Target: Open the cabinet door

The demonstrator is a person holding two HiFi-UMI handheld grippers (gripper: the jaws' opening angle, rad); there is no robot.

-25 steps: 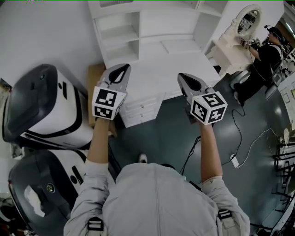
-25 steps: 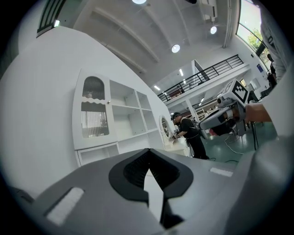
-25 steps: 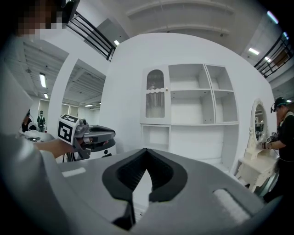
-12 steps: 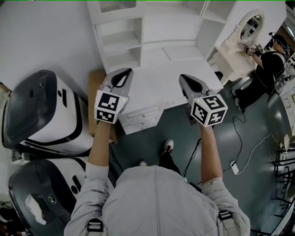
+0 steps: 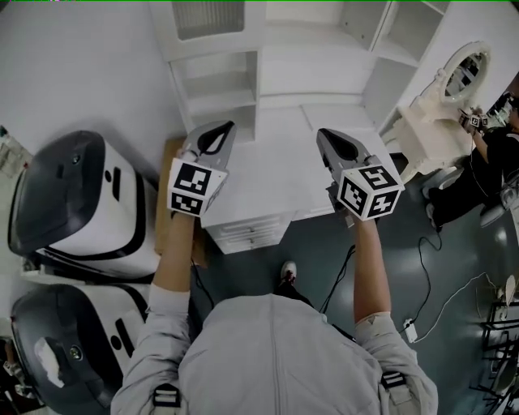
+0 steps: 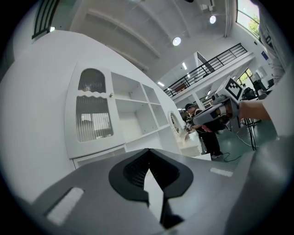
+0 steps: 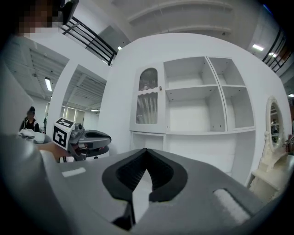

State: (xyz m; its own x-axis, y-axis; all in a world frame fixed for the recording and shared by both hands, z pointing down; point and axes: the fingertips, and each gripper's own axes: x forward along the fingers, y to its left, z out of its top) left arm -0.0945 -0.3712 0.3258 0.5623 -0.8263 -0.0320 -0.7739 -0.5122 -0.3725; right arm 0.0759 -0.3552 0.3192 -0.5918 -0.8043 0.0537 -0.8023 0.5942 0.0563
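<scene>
**Head view.** Both bare forearms reach straight ahead out of rolled grey sleeves, roughly parallel, each hand wrapped round a handle below a marker cube. The left gripper [image 5: 222,127] and the right gripper [image 5: 326,134] point level toward the white shelving unit [image 5: 324,65], their tips over its white desk surface [image 5: 276,162]. The white cabinet door with ribbed glass panes [image 5: 209,16] sits at the unit's upper left, shut and well apart from both grippers. Each cube face carries a black-and-white square marker pattern (no letters can be made out on them). Two white-and-black machine housings [image 5: 77,203] stand on the floor at the left. A brown cardboard sheet [image 5: 167,194] lies between them and the drawers. At the far right a second person in dark clothes [image 5: 491,154] stands by a white vanity with an oval mirror [image 5: 464,73].

**Left gripper view.** The dark ribbed fingers are pressed together at their tips with nothing between them. Beyond them the door stands at the left of the unit, with an arched pane above a taller ribbed one and a small knob on its right edge. The right gripper shows at the right edge, held level in its hand.

**Right gripper view.** These fingers are likewise pressed together and empty. The door is straight ahead, left of the open shelves, and flush with its frame. The left gripper and its cube show at the left.
</scene>
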